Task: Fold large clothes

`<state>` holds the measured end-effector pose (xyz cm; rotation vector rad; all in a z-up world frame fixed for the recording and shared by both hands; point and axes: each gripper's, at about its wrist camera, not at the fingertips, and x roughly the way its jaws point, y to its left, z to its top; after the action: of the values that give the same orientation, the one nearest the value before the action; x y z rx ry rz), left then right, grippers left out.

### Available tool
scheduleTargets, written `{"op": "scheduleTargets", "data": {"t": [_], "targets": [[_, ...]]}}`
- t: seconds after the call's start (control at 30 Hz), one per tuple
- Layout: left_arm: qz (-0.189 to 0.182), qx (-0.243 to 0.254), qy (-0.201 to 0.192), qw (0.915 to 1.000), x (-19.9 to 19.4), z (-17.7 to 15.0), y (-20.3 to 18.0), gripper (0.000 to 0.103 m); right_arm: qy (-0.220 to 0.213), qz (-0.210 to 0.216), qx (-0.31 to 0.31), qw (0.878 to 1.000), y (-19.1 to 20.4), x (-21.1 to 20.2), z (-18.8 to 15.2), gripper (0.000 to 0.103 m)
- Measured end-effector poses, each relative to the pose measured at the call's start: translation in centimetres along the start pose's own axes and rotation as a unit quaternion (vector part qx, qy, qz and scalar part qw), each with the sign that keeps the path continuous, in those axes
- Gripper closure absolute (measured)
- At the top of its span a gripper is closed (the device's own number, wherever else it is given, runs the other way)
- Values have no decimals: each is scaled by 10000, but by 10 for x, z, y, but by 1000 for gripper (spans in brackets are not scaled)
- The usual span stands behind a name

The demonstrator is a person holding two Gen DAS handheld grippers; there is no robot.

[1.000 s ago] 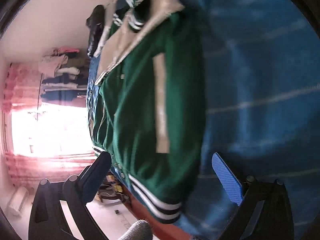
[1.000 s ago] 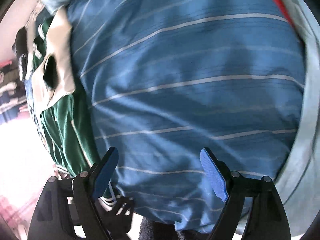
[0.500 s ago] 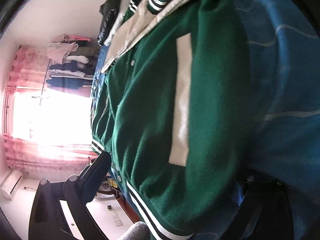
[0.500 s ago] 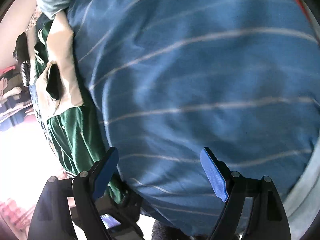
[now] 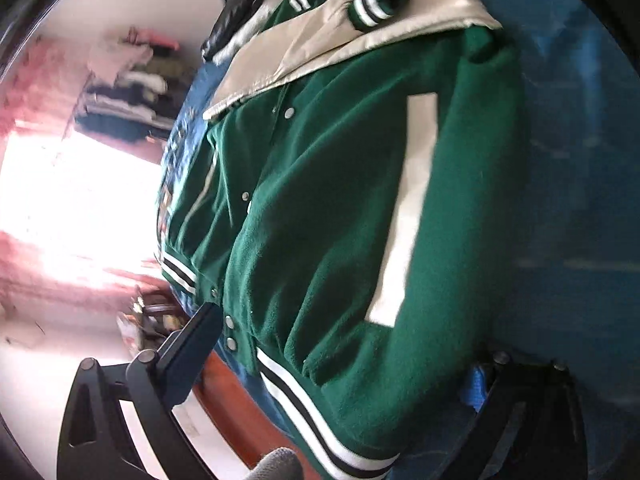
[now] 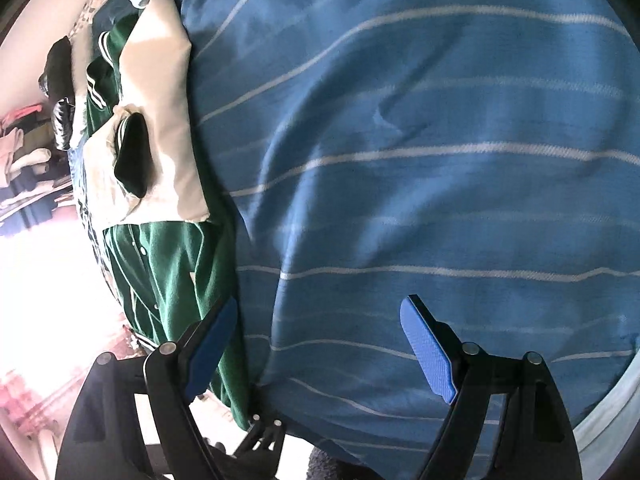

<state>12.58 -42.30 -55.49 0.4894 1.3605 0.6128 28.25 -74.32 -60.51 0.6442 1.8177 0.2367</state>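
A green varsity jacket with cream sleeves and a white pocket stripe lies flat on the blue striped bedspread. My left gripper is at the jacket's striped hem with its jaws wide apart. The left finger is off the bed's side, and the right finger is mostly hidden under the hem corner. My right gripper stands open over bare bedspread. Its left finger is beside the jacket's edge, and nothing is between its pads.
A black garment lies past the jacket's collar at the far end of the bed. The bed's reddish side rail and the floor drop away on the left. A bright window with pink curtains and a clothes rack stand beyond.
My left gripper has closed in on the jacket's hem and rolled; its right finger has slid under the hem corner. My right gripper has drifted across the bedspread toward the jacket, still open.
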Motion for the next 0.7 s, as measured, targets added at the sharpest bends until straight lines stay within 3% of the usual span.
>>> {"op": "scheduleTargets", "data": {"t": [0.27, 0.47, 0.53, 0.63, 0.7], "targets": [[-105, -116, -154, 9998, -26, -9, 17, 0, 132, -39, 27, 9999, -1, 10, -7, 18], [93, -323, -237, 9992, -21, -1, 37, 0, 157, 10, -64, 9999, 6, 13, -9, 18], [248, -60, -282, 9993, -7, 0, 23, 0, 169, 12, -58, 9998, 6, 16, -8, 18], [-117, 418, 30, 9991, 17, -3, -9, 0, 191, 60, 35, 9998, 4, 21, -8, 18], [-71, 631, -35, 9980, 18, -7, -28, 0, 186, 58, 66, 9998, 2, 22, -7, 18]]}}
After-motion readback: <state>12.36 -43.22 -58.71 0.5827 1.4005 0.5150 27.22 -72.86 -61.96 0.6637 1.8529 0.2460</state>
